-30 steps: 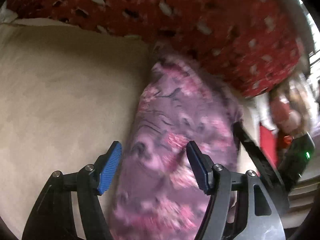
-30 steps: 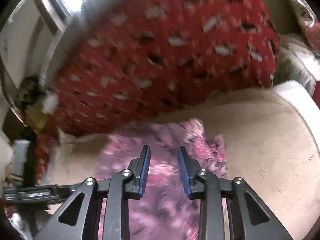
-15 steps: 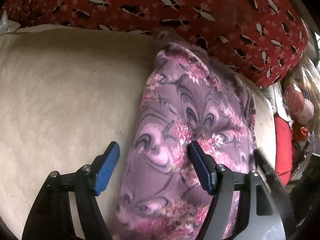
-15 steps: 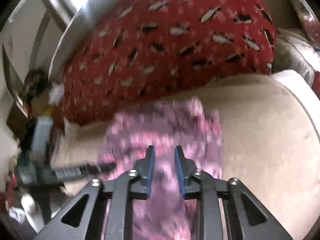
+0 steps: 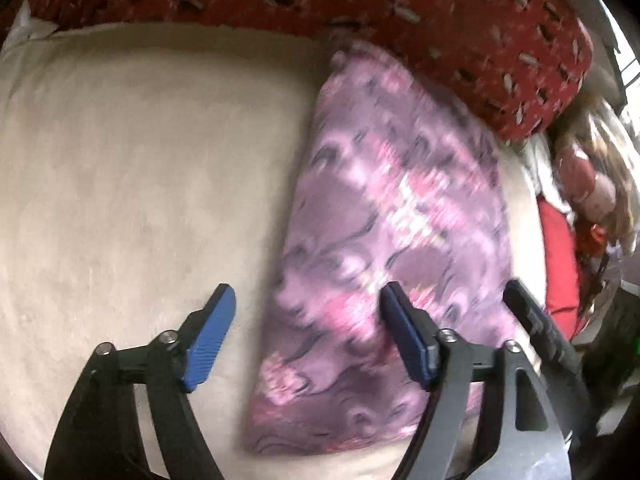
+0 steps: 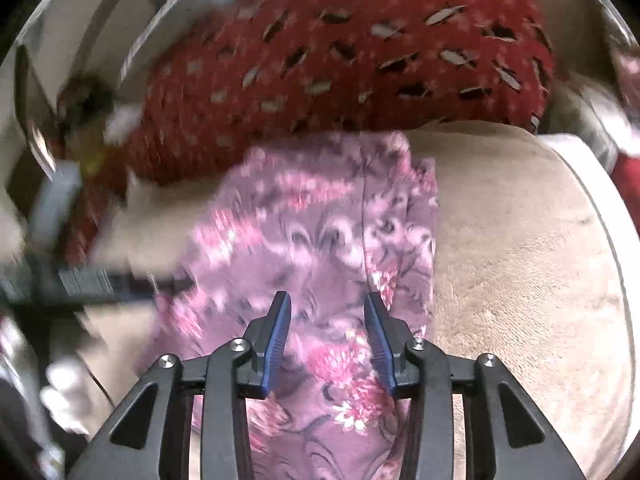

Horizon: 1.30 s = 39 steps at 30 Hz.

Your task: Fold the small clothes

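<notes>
A purple garment with pink flowers (image 5: 384,240) lies folded in a long strip on a beige cushion (image 5: 140,180). It also shows in the right wrist view (image 6: 320,232). My left gripper (image 5: 308,332) is wide open and empty, above the garment's near left edge. My right gripper (image 6: 326,332) is open, its blue pads either side of the cloth just above it, holding nothing. The right gripper's black finger (image 5: 536,320) shows at the garment's right edge in the left wrist view. The left gripper shows blurred at the left in the right wrist view (image 6: 100,280).
A red patterned cushion (image 5: 400,12) lies behind the garment, touching its far end; it also shows in the right wrist view (image 6: 360,48). Red cloth and clutter (image 5: 560,260) sit off the cushion's right side. The beige cushion's white rim (image 6: 600,208) curves at the right.
My right gripper was nearly shut over the garment and has opened. The left gripper stayed open and pulled back slightly. The garment lies flatter on the cushion.
</notes>
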Each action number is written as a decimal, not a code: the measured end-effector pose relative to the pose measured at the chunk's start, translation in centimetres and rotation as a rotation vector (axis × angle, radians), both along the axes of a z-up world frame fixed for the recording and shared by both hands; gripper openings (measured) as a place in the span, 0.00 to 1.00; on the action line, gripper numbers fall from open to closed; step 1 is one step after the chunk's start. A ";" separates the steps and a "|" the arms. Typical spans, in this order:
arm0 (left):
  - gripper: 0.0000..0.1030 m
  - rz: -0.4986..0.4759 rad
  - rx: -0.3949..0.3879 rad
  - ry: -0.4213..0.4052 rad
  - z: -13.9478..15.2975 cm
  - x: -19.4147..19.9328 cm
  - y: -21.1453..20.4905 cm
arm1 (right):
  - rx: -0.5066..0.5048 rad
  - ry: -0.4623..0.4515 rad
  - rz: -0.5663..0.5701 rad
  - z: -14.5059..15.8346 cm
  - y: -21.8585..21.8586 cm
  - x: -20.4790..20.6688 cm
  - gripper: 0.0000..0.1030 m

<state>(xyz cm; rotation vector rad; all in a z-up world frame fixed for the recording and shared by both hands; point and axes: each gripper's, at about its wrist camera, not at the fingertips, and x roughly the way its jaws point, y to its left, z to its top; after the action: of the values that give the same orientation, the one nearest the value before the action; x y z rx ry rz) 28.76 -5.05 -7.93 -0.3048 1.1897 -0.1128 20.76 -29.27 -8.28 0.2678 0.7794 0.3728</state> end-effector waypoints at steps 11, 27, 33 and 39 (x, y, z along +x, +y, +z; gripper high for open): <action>0.78 0.036 -0.092 -0.038 3.6 5.5 0.7 | 0.030 -0.036 -0.106 3.2 -1.4 6.4 0.41; 0.79 -0.030 -0.339 0.099 -0.6 5.8 2.7 | 0.230 0.144 -0.159 -3.0 -7.0 7.5 0.50; 0.79 -0.066 -0.318 0.076 -0.9 3.4 0.1 | 0.429 0.161 0.068 -5.6 -4.3 5.4 0.54; 0.30 0.028 -0.301 0.099 -0.8 3.8 0.9 | 0.282 0.122 0.017 -4.3 -2.1 5.9 0.33</action>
<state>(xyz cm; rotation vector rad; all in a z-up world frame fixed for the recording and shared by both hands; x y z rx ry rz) 32.59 -4.15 -8.75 -0.5971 1.2668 -0.2560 26.64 -31.35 -12.54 0.5525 0.8488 0.4862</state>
